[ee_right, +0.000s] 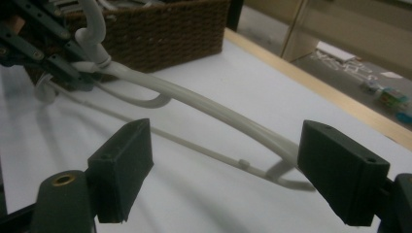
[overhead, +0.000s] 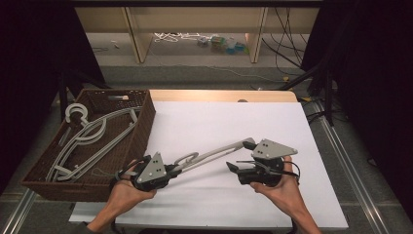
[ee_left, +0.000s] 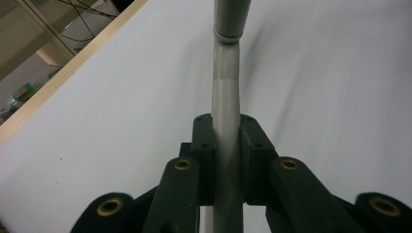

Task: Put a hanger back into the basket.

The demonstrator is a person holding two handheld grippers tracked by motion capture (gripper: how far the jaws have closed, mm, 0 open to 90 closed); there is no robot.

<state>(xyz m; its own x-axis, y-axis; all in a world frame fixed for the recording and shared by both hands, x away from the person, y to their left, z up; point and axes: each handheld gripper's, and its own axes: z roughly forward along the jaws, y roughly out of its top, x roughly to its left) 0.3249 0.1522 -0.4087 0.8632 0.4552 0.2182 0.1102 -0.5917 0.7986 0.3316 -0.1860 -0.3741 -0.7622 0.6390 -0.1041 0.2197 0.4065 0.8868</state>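
Hanger (overhead: 214, 155) slants from left tongs (overhead: 171, 170) toward table's far right.

The high view looks forward and down from above the person's side of the desk (overhead: 234, 122), taking in the whole white top, the wicker basket (overhead: 141, 126) at its left and shelving beyond. The left gripper view sits very close behind its own fingers (ee_left: 201, 160), facing along the grey hanger (ee_left: 226, 97) across the desk toward a wooden edge, probably the far one. The right gripper view looks low across the desk between its fingers (ee_right: 121, 170), toward the basket (ee_right: 160, 34). All three share the hanger (ee_right: 214, 114) and the white top.
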